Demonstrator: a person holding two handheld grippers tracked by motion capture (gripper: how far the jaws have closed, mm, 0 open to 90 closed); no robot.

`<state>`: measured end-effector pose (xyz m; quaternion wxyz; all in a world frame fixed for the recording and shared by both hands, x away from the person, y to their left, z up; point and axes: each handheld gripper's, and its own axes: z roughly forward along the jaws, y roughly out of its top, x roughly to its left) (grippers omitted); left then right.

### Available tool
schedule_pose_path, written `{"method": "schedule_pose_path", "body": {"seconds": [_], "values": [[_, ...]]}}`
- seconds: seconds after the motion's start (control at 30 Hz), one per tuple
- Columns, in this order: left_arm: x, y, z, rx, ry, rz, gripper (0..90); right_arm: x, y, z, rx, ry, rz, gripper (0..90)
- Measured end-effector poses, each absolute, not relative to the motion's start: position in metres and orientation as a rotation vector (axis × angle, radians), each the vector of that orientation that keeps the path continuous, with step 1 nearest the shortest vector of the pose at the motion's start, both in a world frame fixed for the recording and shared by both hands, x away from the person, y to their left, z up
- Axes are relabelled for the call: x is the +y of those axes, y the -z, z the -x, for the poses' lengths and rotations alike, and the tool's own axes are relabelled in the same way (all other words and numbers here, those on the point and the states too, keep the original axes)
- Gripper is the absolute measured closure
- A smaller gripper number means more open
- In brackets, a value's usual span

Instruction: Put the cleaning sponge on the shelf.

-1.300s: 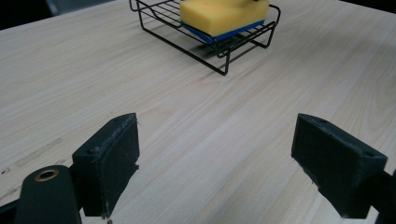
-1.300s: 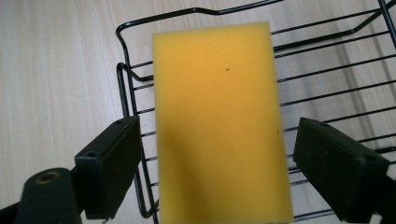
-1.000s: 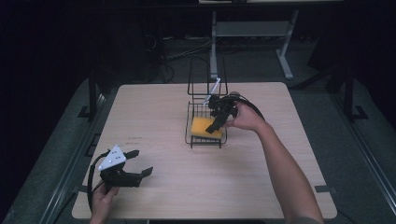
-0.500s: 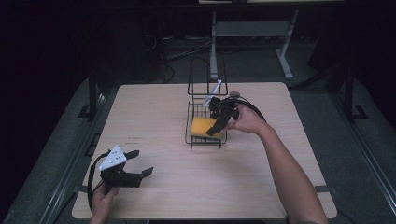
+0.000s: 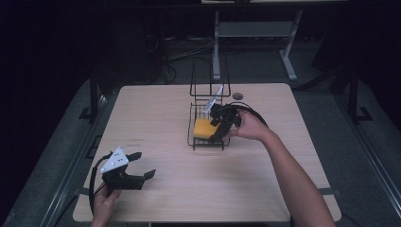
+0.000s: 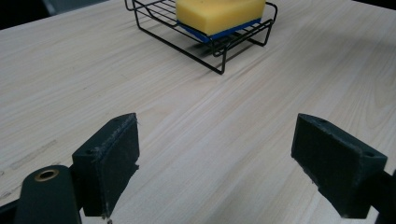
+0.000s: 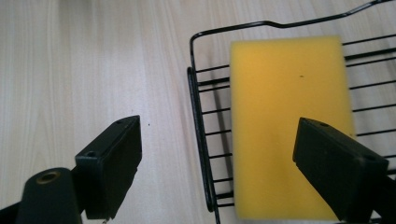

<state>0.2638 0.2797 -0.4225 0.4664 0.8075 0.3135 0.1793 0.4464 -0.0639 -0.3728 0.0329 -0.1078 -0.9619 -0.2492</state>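
Note:
A yellow sponge [image 5: 203, 127] with a blue underside lies flat in a low black wire rack [image 5: 191, 135] near the middle of the wooden table. My right gripper [image 5: 216, 126] hovers over the rack's right side, open and holding nothing. In the right gripper view, one jaw hangs over the bare table and the other over the sponge [image 7: 289, 126], with the rack's rim [image 7: 194, 93] between them. My left gripper [image 5: 143, 164] rests open and empty near the table's front left corner. The left gripper view looks across the table at the sponge [image 6: 219, 14] and rack [image 6: 159, 23].
A tall wire frame [image 5: 210, 80] rises from the back of the rack. A small round mark [image 5: 237, 96] sits behind the rack to the right. A metal stand [image 5: 255, 33] is on the dark floor beyond the table [image 5: 156, 113].
The right hand and its gripper have shifted slightly toward the front over the rack. The left gripper has stayed where it was.

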Motion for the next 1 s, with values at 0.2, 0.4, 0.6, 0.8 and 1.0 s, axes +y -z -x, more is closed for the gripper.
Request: {"method": "schedule_pose_path", "body": {"seconds": [0.2, 0.4, 0.6, 0.8, 1.0], "values": [[0.280, 0.422, -0.264, 0.770, -0.439, -1.980, 14.6, -0.058, 0.370, -0.440, -2.954, 0.784, 0.291, 15.0], [0.280, 0.422, -0.264, 0.767, -0.443, -1.980, 14.6, -0.057, 0.375, -0.435, -2.922, 0.818, 0.285, 15.1], [0.280, 0.422, -0.263, 0.767, -0.443, -1.980, 14.6, -0.055, 0.379, -0.431, -2.928, 0.795, 0.275, 15.1], [0.280, 0.422, -0.264, 0.766, -0.442, -1.980, 14.6, -0.056, 0.381, -0.426, -2.920, 0.827, 0.261, 15.2], [0.279, 0.422, -0.263, 0.766, -0.440, -1.978, 14.6, -0.054, 0.382, -0.420, -2.919, 0.834, 0.246, 15.3]]}}
